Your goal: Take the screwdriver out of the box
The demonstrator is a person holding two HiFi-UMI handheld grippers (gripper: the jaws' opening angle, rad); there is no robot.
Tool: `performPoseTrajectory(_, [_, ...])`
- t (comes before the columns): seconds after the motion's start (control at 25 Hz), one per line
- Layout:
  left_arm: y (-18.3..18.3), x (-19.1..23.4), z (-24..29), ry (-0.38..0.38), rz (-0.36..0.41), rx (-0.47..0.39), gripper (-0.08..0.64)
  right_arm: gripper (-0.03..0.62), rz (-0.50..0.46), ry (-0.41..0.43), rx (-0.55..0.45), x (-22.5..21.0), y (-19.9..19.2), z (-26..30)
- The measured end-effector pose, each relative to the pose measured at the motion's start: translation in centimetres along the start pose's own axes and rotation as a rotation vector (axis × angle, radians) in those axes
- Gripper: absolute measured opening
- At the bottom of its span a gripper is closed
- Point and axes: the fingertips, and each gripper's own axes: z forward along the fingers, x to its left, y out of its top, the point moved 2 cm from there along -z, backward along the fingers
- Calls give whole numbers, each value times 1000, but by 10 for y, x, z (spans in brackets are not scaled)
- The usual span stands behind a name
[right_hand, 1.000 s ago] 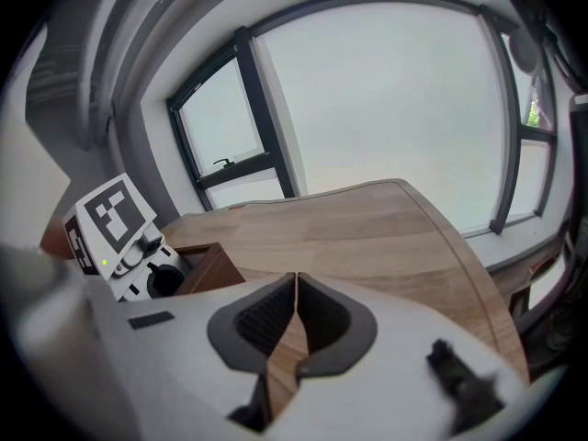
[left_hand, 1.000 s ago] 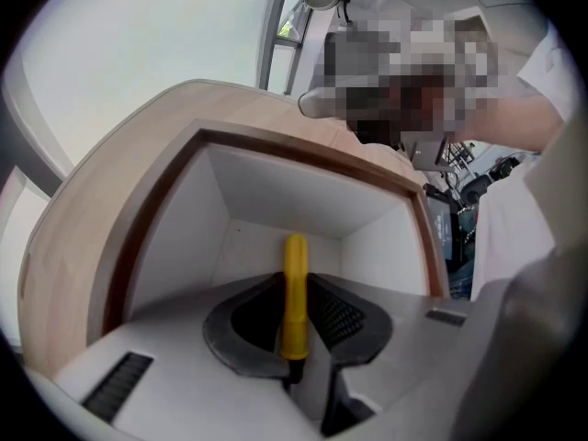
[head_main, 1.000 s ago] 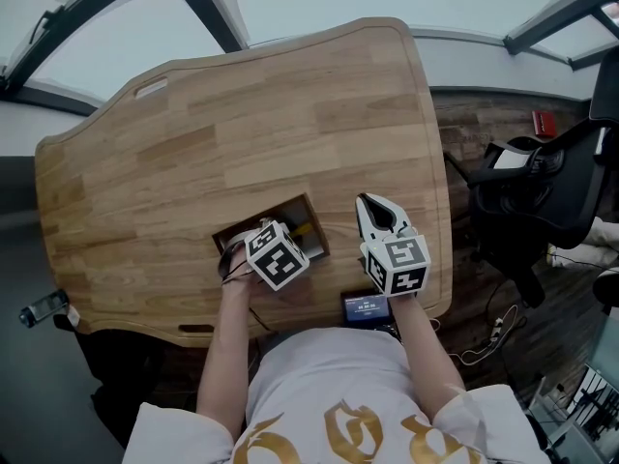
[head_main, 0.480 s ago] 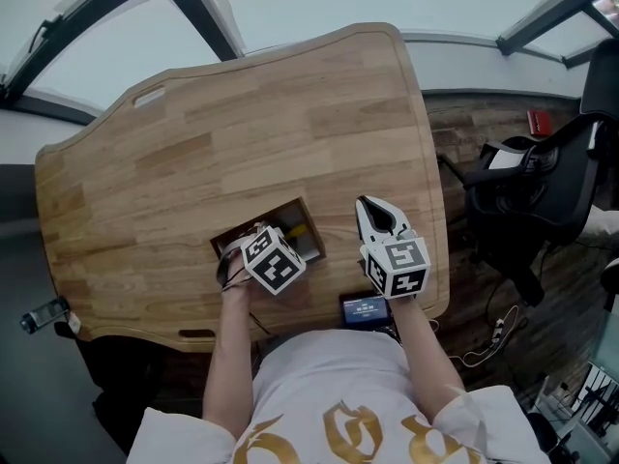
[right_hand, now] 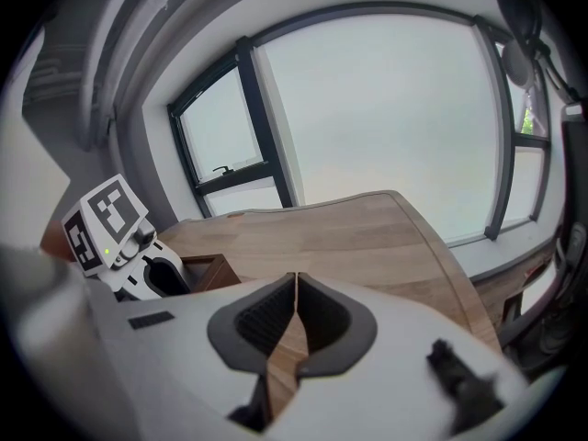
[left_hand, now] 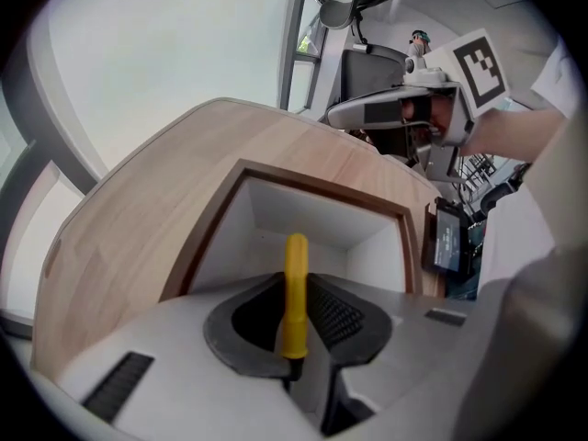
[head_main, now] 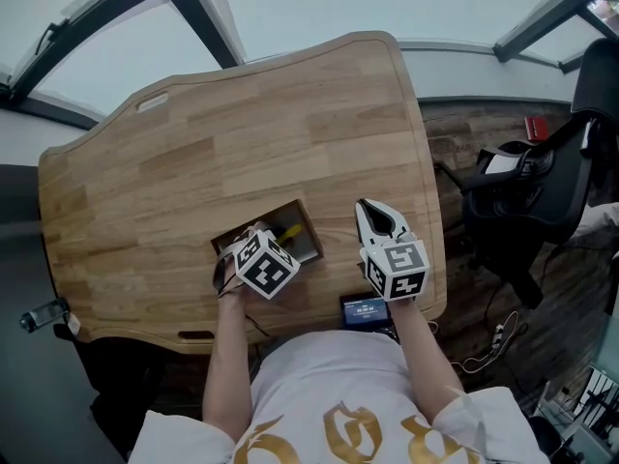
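In the last second your left gripper [left_hand: 296, 301], jaws clamped on the screwdriver [left_hand: 295, 263], merely tilted slightly, so the tool remained inside the box [left_hand: 241, 175], extraction pending; your right gripper [right_hand: 294, 292] stayed closed, empty.

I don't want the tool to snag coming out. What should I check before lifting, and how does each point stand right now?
1. Left gripper closed on the screwdriver: ok, the yellow handle sits between its jaws.
2. Screwdriver out of the box: not ok, the handle lies within the box walls.
3. Screwdriver tip free: cannot tell, it is hidden behind the jaws.
4. Right gripper out of the way: ok, jaws together, empty, beside the box.
5. Room on the table: ok, bare wood beyond the box.
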Motion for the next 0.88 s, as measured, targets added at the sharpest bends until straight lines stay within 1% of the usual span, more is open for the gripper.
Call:
performPoseTrajectory(0.36, [5, 3, -16, 71, -40, -82, 78, 34, -13, -11, -25, 1, 4, -18])
performPoseTrajectory(0.52, [7, 4, -22, 86, -62, -115, 78, 34, -8, -17, -39, 0, 7, -27])
performPoseTrajectory(0.72, [17, 4, -37, 118, -84, -187, 78, 34, -11, -16, -57, 4, 11, -34])
performPoseTrajectory(0.88, [21, 6, -51, 150, -114, -256, 78, 34, -32, -9, -69, 11, 16, -40])
